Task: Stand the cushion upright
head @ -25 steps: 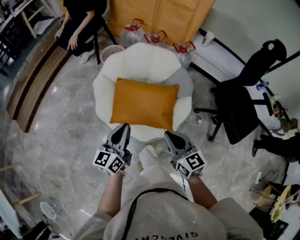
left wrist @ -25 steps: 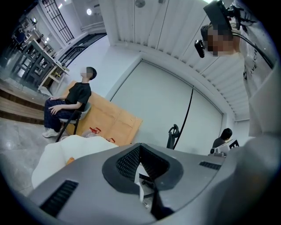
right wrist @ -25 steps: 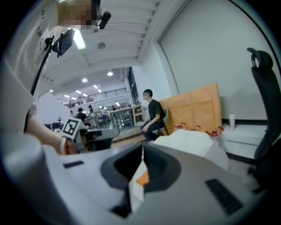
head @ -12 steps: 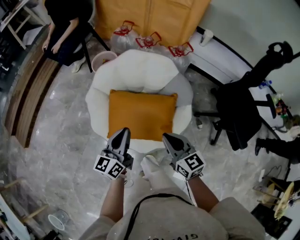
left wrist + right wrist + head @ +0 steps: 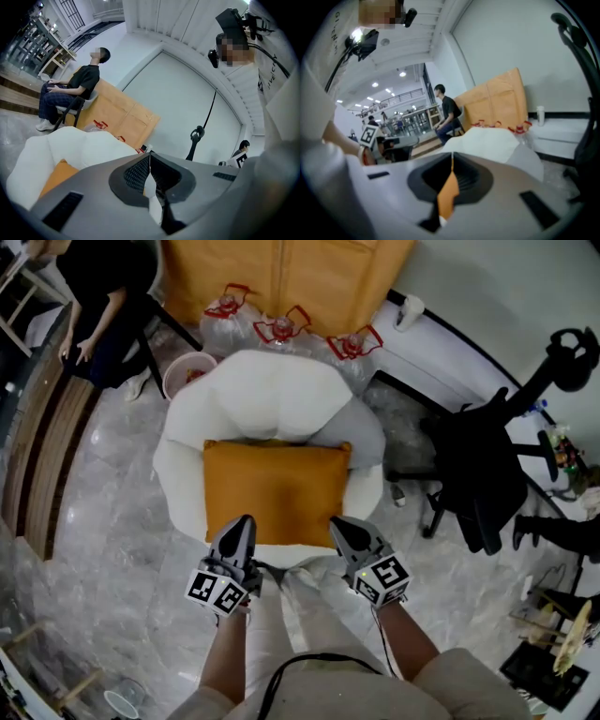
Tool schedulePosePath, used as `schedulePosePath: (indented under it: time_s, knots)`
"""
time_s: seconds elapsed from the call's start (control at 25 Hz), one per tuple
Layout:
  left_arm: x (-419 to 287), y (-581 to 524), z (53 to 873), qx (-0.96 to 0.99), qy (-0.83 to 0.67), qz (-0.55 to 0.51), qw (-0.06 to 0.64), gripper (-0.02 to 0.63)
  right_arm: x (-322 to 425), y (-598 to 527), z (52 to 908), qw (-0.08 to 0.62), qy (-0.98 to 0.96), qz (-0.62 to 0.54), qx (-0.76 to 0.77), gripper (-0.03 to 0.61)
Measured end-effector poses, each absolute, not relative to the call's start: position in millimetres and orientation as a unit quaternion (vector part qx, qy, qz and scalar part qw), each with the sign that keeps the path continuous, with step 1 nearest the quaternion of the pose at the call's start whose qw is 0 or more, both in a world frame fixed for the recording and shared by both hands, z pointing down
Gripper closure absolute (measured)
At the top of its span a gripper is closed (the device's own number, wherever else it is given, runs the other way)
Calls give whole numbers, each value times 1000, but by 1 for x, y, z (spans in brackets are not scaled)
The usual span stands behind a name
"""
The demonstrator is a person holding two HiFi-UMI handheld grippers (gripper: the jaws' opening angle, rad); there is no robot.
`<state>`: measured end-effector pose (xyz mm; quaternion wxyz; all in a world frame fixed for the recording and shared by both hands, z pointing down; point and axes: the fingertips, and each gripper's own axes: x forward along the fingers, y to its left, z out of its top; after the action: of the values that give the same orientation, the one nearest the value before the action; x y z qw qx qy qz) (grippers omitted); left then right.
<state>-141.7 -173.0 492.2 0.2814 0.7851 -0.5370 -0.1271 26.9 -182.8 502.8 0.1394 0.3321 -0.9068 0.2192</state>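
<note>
Head view gives us the white armchair (image 5: 272, 390), its seat bearing the orange cushion (image 5: 277, 491) — lying flat, not yet upright. Behind stand three clear jugs (image 5: 281, 329), contents unclear to us, and a pink bucket (image 5: 172, 382). Our left gripper (image 5: 245, 519) and right gripper (image 5: 338, 522) hover clenched and empty at the cushion's near edge — placed, we judge, to lift it.

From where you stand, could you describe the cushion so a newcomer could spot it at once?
Find the big white armchair in the middle of the marble floor. The cushion lies flat on its seat, a rectangular pillow and the only orange thing on it.
</note>
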Motion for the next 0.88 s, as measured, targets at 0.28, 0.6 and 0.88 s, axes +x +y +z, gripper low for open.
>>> schedulePosePath:
  time_s: [0.28, 0.6, 0.88]
  knots:
    - [-161, -210, 535, 798, -515, -109, 293, 589, 32, -219, 551, 151, -888, 230, 367, 561]
    - [-200, -234, 600, 806, -498, -88, 308, 589, 40, -239, 617, 170, -856, 254, 417, 561]
    - [-232, -256, 643, 811, -493, -73, 307, 589, 56, -269, 658, 132, -807, 305, 488, 561]
